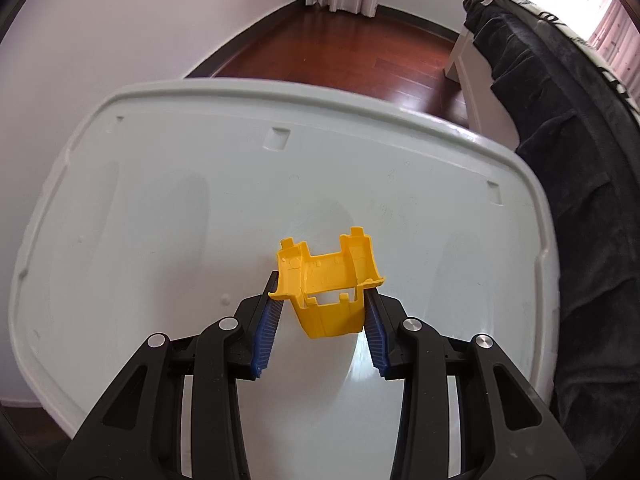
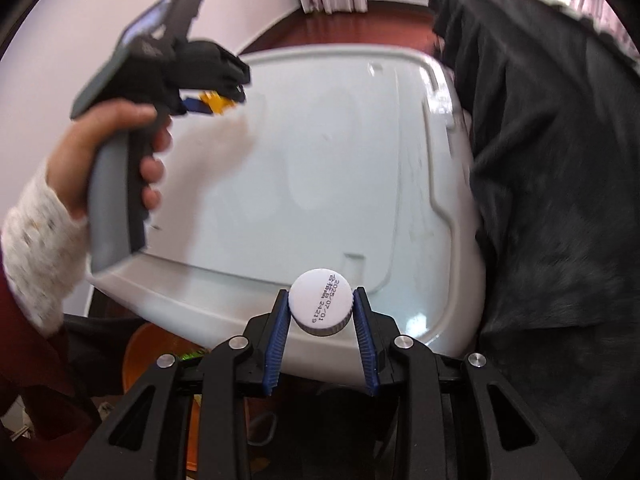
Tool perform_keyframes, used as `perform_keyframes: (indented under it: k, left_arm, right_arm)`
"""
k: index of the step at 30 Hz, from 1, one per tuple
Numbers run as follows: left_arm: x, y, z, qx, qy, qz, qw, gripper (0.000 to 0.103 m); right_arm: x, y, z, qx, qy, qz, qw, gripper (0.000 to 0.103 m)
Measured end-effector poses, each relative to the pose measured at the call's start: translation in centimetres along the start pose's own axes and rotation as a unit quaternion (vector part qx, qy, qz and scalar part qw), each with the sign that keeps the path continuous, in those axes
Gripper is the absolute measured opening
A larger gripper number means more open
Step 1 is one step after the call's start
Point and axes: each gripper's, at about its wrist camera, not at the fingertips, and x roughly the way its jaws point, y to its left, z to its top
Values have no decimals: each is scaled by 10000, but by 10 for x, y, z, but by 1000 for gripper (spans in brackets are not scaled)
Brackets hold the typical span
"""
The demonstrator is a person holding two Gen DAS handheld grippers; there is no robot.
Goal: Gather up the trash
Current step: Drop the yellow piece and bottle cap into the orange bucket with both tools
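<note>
A yellow plastic piece (image 1: pixel 326 280), a broken open-topped shell, hangs just above the pale plastic tabletop (image 1: pixel 160 200). My left gripper (image 1: pixel 323 292) is shut on it, one blue pad on each side wall. The right wrist view shows that left gripper (image 2: pixel 224 96) at upper left in a person's hand (image 2: pixel 120 140), with the yellow piece (image 2: pixel 212 102) peeking out. A white bottle cap (image 2: pixel 322 304) with a printed date sits between the blue pads of my right gripper (image 2: pixel 321 308), which is shut on its ribbed rim. The cap hangs over the near edge of the tabletop (image 2: pixel 320 160).
Dark fabric (image 1: pixel 580 200) is draped along the table's right side and is also in the right wrist view (image 2: pixel 560 200). An orange container (image 2: pixel 140 360) sits below the table's near edge. Red-brown wood floor (image 1: pixel 340 52) and a curtain lie beyond.
</note>
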Motion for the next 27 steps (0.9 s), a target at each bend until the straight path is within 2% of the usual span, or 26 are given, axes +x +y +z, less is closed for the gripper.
perform_keyframes:
  k: [4, 8, 15, 20, 21, 27]
  left_arm:
    - [-37, 11, -10, 90, -169, -78, 9998, 37]
    - [-76, 33, -33, 252, -196, -185, 9993, 37]
    - [-143, 114, -107, 173, 33, -367, 9992, 37]
    - [-167, 152, -164, 179, 170, -330, 9992, 37]
    - [-167, 161, -180, 159, 262, -328, 9990, 37]
    - [-158, 184, -226, 149, 611, -268, 9977, 37]
  right_arm:
    - [-30, 19, 0, -99, -269, 163, 9995, 32]
    - [-60, 53, -18, -226, -464, 347, 9981, 32]
    - [-99, 114, -64, -313, -642, 834, 9940, 32]
    - [-104, 155, -98, -379, -641, 1091, 9912, 32]
    - [-101, 160, -104, -373, -608, 1152, 9908, 32]
    - [-76, 178, -133, -387, -289, 1201, 9916, 32]
